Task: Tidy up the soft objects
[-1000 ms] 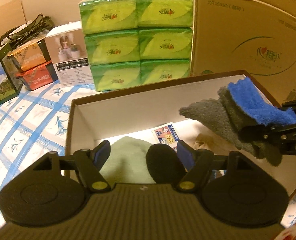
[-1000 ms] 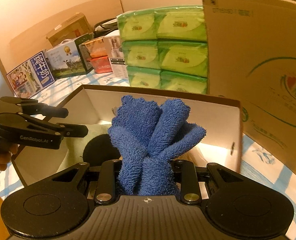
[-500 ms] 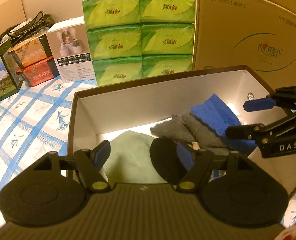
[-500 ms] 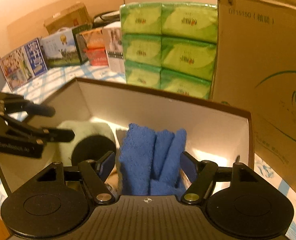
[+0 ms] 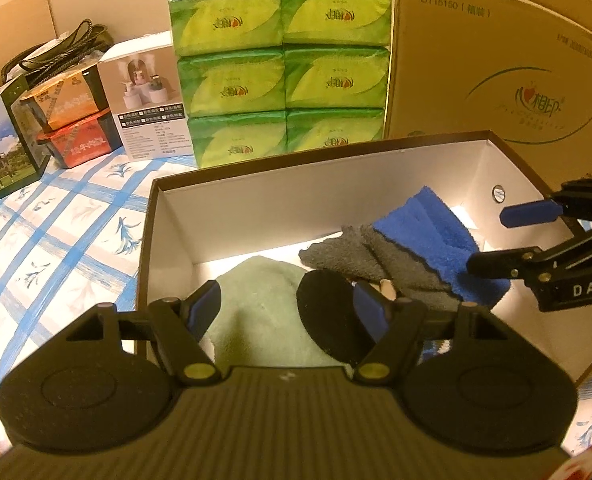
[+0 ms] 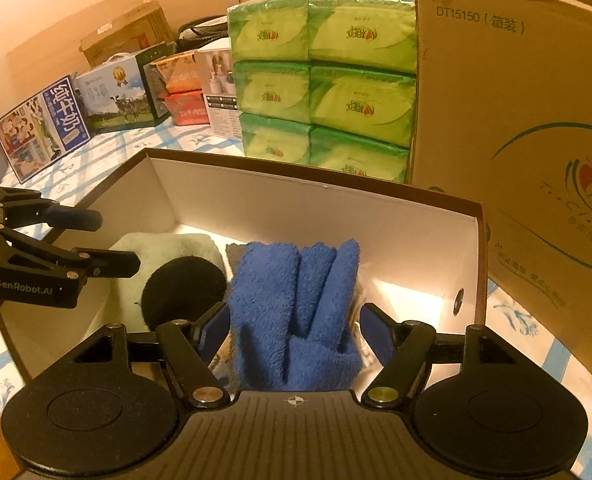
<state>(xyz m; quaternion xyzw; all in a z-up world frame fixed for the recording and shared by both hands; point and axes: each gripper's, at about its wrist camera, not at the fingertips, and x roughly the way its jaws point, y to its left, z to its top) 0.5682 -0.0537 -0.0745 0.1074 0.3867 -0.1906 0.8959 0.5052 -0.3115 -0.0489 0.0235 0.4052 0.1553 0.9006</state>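
An open brown box with white walls [image 5: 296, 160] [image 6: 296, 176] holds a pale green cloth [image 5: 256, 300] [image 6: 164, 244], a black round pad [image 5: 327, 312] and a grey cloth [image 5: 355, 252]. A blue towel [image 6: 296, 288] [image 5: 435, 232] lies bunched on the grey cloth in the right half of the box. My right gripper [image 6: 294, 320] [image 5: 491, 238] is open, its fingers either side of the towel without squeezing it. My left gripper [image 5: 286, 304] [image 6: 112, 240] hangs open over the green cloth and black pad, holding nothing.
Stacked green tissue packs [image 5: 280, 80] stand behind the box. A tall cardboard carton [image 5: 495, 80] is close on the right. Several small printed boxes [image 5: 72, 120] line the back left. A blue-checked cloth [image 5: 56, 232] covers the surface.
The right gripper lowered the blue towel into the box and opened, letting it go; the towel now rests on the grey cloth. The left gripper kept still.
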